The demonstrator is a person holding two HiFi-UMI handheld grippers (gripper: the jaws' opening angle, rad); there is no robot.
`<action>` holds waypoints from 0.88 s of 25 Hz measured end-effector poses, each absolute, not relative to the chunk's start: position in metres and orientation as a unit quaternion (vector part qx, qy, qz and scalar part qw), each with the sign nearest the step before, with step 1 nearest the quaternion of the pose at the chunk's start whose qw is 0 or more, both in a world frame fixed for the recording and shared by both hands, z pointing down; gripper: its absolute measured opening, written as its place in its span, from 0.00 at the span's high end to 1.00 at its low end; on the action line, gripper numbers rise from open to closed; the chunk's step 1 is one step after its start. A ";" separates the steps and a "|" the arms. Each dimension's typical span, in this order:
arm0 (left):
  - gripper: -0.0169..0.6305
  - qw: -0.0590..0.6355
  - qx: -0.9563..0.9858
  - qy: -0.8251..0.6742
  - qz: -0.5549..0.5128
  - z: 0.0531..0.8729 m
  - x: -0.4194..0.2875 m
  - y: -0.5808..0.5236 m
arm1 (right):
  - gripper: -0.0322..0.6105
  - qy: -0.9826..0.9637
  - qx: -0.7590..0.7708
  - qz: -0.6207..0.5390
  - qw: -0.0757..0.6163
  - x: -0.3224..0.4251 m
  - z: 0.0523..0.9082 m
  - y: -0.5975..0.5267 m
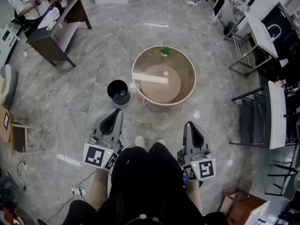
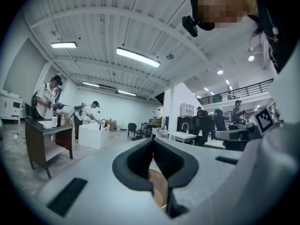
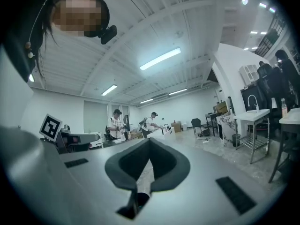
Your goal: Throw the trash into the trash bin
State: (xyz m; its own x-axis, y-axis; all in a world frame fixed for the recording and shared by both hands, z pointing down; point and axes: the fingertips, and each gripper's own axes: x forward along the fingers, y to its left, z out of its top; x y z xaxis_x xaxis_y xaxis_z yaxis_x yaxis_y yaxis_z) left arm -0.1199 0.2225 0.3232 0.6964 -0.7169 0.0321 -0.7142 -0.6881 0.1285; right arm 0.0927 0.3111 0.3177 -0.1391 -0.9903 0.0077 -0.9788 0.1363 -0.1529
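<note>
Floor of grey marble tile (image 1: 84, 111) is seen across the whole head view, with loose cables (image 1: 50, 102) trailed over its left part. Round table (image 1: 187, 86) with a wooden top is placed ahead of the person, near the middle of the frame. Dark desk (image 1: 56, 32) is set at the upper left, with a person (image 1: 29, 1) beside it; a black chair (image 1: 255, 118) is parked well to the right. Both grippers are held low and level in front of the person, pointed toward the table, well short of it. Left gripper (image 1: 118, 110) is seen with its jaws pressed together and nothing between them, as confirmed in the left gripper view (image 2: 153, 140). Right gripper (image 1: 189, 123) is likewise closed on nothing, its jaws met tip to tip in the right gripper view (image 3: 149, 139). Black trash bin (image 1: 118, 92) is stood upright on the floor just left of the table, ahead of the left gripper and apart from it; something pale is seen inside, not identifiable. White strip (image 1: 150, 78) is laid flat across the left half of the tabletop. Small green plant (image 1: 164, 51) is placed at the table's far edge. Trash, a small white lump (image 1: 165, 72), is left on the tabletop just beyond the strip's right end, untouched by either gripper.
</note>
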 end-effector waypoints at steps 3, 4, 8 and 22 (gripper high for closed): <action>0.96 0.063 0.921 -0.384 -0.007 0.326 -0.119 0.219 | 0.95 0.761 -0.644 -0.055 0.057 0.078 0.312 0.302; 0.96 0.064 0.922 -0.383 -0.007 0.326 -0.120 0.219 | 0.95 0.762 -0.643 -0.055 0.054 0.075 0.313 0.301; 0.96 0.071 0.923 -0.379 -0.010 0.327 -0.121 0.218 | 0.95 0.762 -0.644 -0.058 0.031 0.067 0.321 0.300; 0.96 0.084 0.924 -0.374 -0.004 0.340 -0.094 0.178 | 0.95 0.770 -0.632 -0.089 0.011 0.092 0.348 0.247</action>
State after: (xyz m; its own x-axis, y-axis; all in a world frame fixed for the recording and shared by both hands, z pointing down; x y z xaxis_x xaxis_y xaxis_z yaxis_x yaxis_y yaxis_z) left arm -0.0944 0.1780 0.3398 0.7209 -0.6908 0.0558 -0.6896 -0.7068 0.1576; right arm 0.0918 0.2471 0.3484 -0.2017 -0.9748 0.0949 -0.9709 0.1863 -0.1505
